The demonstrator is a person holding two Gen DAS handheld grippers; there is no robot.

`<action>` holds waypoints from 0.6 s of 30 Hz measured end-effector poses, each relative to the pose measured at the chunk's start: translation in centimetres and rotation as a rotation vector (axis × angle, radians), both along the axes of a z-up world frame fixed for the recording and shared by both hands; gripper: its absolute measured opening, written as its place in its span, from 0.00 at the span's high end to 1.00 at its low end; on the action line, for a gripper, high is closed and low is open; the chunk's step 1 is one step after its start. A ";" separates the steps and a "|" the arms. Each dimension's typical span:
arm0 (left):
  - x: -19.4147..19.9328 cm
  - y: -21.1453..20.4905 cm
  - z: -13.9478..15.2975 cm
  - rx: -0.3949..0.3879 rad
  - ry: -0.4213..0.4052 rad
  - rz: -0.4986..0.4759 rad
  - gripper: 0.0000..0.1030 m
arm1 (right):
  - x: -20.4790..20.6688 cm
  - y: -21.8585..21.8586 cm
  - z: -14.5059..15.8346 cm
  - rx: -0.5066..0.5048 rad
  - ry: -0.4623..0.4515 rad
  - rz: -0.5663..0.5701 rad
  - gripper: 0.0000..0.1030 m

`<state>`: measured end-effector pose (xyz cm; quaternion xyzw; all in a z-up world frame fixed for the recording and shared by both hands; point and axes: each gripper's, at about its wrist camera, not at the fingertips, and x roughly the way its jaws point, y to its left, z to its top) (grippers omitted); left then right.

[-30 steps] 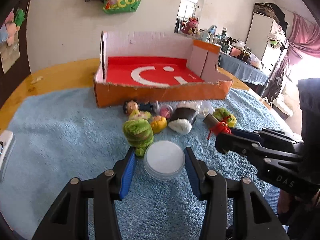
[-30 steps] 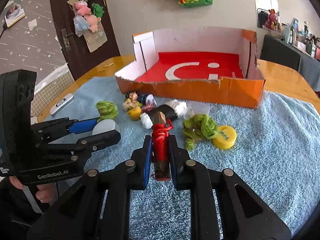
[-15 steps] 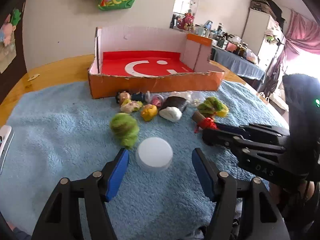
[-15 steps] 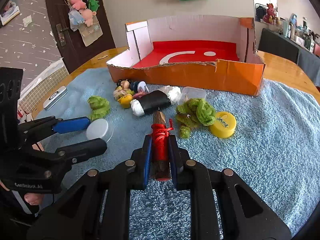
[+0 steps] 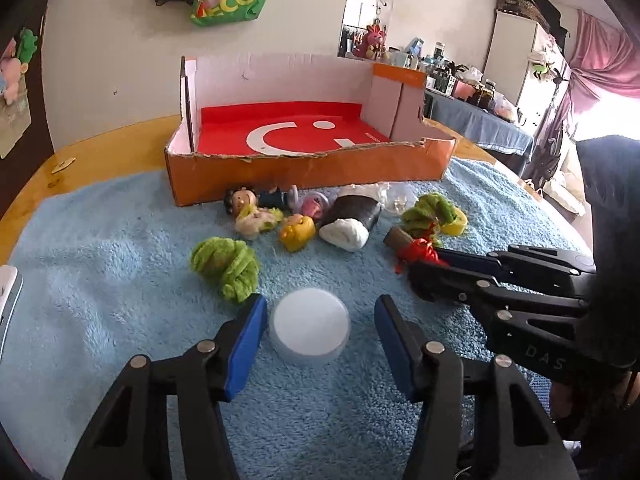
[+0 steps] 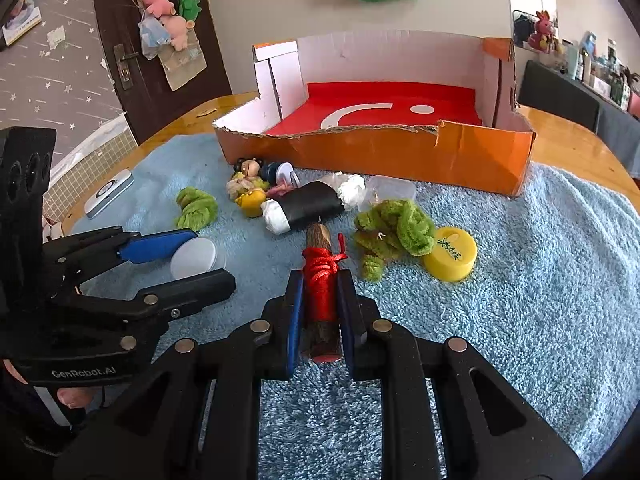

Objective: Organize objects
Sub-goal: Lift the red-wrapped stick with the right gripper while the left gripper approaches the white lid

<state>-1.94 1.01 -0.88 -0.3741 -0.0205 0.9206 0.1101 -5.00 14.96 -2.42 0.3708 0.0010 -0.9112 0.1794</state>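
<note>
Wooden stick [image 6: 320, 280], long axis toward the box [image 6: 400, 156], pinched in right tongs [image 6: 321, 320]; left tongs [image 5: 318, 332] closing, astride white lid [image 5: 308, 326]

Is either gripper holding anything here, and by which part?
The right gripper is shut on the wooden stick, gripping its red-cord-wrapped middle. The left gripper holds nothing: its closing fingers straddle the white lid, untouched.

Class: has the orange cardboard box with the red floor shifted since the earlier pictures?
No. The orange cardboard box sits at the far edge of the blue towel as before.
</note>
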 end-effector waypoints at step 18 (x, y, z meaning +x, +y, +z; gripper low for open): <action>0.3 0.0 -0.3 0.001 0.028 0.000 0.39 | -0.3 -0.8 0.1 0.048 0.011 -0.002 0.79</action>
